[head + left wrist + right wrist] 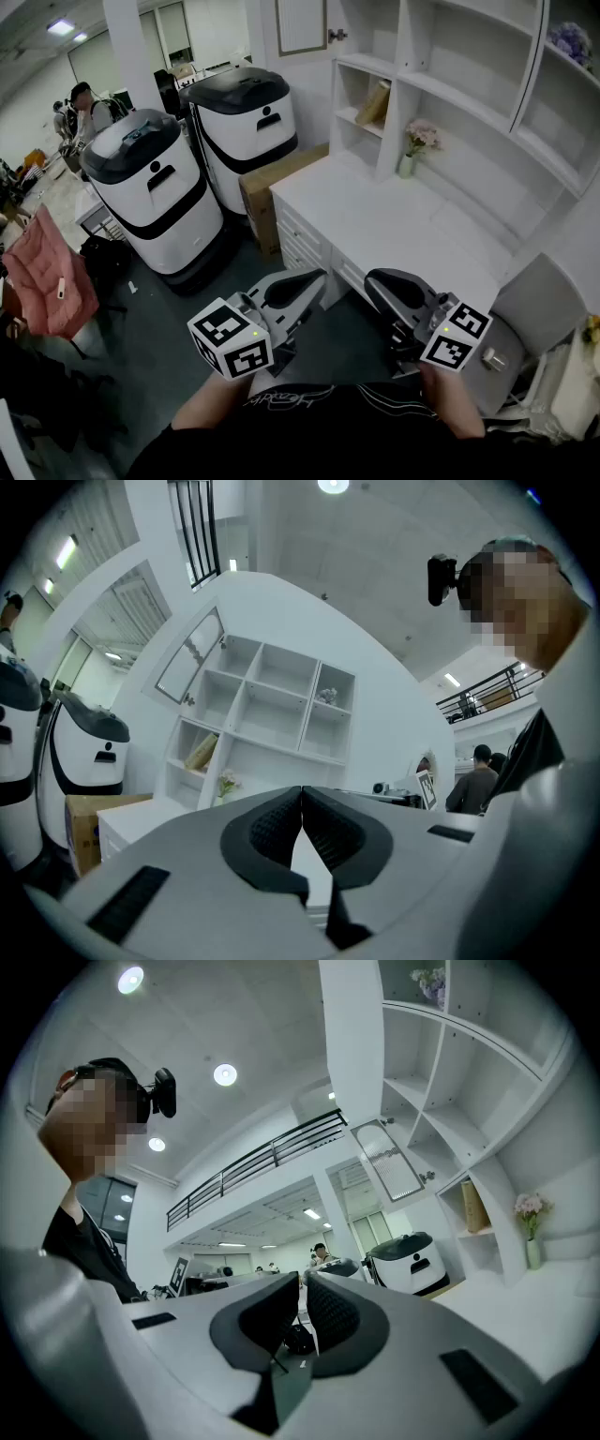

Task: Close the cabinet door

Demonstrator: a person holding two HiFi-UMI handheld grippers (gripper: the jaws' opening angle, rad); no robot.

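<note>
The cabinet door [302, 26], a white-framed panel with a small knob [337, 36], stands swung open at the top left of the white shelf unit [450, 84]. It also shows in the left gripper view as the tilted cabinet door [190, 656] and in the right gripper view as the cabinet door [386, 1160]. My left gripper [314, 275] is held low near my body, shut and empty, far from the door. My right gripper [375, 278] is beside it, jaws together with nothing between them. Both point toward the desk; the left gripper [302, 789] faces the shelves.
A white desk with drawers [394, 220] lies below the shelves and carries a vase of flowers [417, 141]. Two white-and-black robot units [155, 187] [246, 117] and a cardboard box [272, 183] stand to the left. A grey chair [544, 300] is at right, a pink cloth [47, 272] far left.
</note>
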